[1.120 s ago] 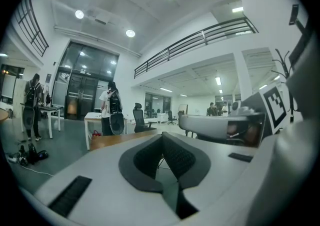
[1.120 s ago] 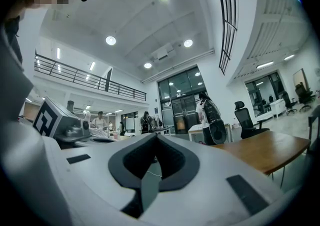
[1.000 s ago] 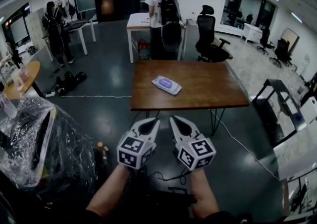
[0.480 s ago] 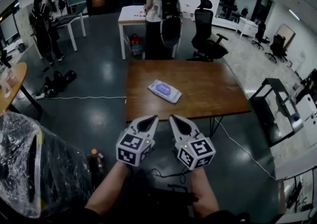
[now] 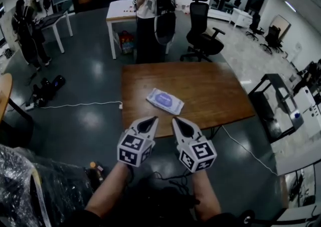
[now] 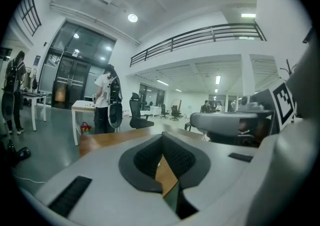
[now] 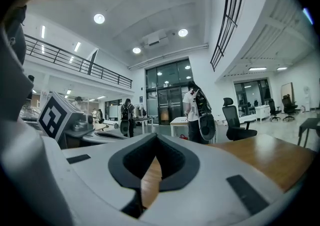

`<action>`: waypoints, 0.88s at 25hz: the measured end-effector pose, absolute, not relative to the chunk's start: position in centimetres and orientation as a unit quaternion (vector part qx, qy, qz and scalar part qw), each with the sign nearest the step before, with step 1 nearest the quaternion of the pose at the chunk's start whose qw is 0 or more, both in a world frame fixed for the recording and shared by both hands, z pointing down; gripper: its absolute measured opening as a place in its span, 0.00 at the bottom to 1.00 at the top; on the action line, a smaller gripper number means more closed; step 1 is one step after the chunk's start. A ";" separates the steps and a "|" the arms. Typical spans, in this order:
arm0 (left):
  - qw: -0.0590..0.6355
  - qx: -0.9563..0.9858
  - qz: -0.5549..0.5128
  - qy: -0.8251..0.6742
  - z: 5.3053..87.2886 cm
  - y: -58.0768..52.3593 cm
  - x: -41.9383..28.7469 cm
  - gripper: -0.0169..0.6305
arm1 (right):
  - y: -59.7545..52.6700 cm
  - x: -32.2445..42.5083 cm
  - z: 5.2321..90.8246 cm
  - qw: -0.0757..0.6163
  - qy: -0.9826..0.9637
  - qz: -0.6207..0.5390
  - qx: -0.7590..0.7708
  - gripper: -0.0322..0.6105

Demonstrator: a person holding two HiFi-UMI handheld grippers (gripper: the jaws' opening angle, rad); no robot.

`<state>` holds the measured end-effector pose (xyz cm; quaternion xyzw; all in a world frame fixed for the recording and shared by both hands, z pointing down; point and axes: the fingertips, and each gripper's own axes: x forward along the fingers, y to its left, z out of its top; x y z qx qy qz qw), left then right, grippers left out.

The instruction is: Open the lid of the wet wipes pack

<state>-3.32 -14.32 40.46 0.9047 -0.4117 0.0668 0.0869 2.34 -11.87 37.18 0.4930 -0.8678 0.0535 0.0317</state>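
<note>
The wet wipes pack (image 5: 165,100), white with a purple lid, lies flat on the near left part of the brown wooden table (image 5: 215,88). Its lid looks shut. Both grippers hang side by side in front of the table's near edge, short of the pack and touching nothing. The left gripper (image 5: 152,119) points at the table with its jaws shut and empty. The right gripper (image 5: 175,120) is the same, shut on nothing. In the left gripper view the left gripper (image 6: 163,142) hides the pack, with only the table (image 6: 107,137) showing. The right gripper (image 7: 156,142) also blocks it.
A person with a backpack (image 5: 150,0) stands at a white table behind. An office chair (image 5: 200,35) is beyond the far edge. A black rack (image 5: 273,105) stands at the right, a plastic-wrapped bundle (image 5: 30,191) at lower left, and a cable (image 5: 75,105) and a bottle (image 5: 94,169) on the floor.
Both grippers and the camera have come forward toward the table, so the table and pack sit nearer and lower in view. The jaws stay shut.
</note>
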 end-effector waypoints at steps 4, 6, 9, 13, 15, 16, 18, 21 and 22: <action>0.098 0.906 0.076 -0.404 41.7 -17.4 -3.5 0.03 | -14.9 2.2 38.4 0.042 -0.863 0.054 0.501 0.06; 0.102 0.907 0.079 -0.401 42.2 -18.7 -3.4 0.03 | -16.4 2.4 38.7 0.046 -0.859 0.057 0.506 0.06; 0.110 0.904 0.085 -0.404 43.0 -20.6 -3.3 0.03 | -18.3 2.6 39.3 0.056 -0.859 0.058 0.506 0.06; 0.117 0.897 0.095 -0.416 44.6 -22.9 -2.9 0.04 | -20.7 3.0 40.5 0.071 -0.866 0.051 0.492 0.06; 0.121 0.891 0.103 -0.426 45.4 -24.3 -2.7 0.04 | -21.8 3.1 40.8 0.069 -0.879 0.045 0.471 0.07; 0.123 0.888 0.107 -0.430 45.8 -24.9 -2.5 0.03 | -22.3 3.2 41.0 0.067 -0.885 0.044 0.459 0.07; 0.125 0.883 0.111 -0.439 46.4 -26.2 -2.2 0.04 | -23.7 3.4 41.6 0.067 -0.894 0.041 0.440 0.07; 0.130 0.872 0.120 -0.457 47.4 -28.2 -1.9 0.03 | -26.1 4.0 42.8 0.075 -0.903 0.049 0.421 0.07; 0.133 0.867 0.123 -0.464 47.8 -28.9 -1.8 0.04 | -26.8 4.3 43.2 0.078 -0.905 0.054 0.415 0.07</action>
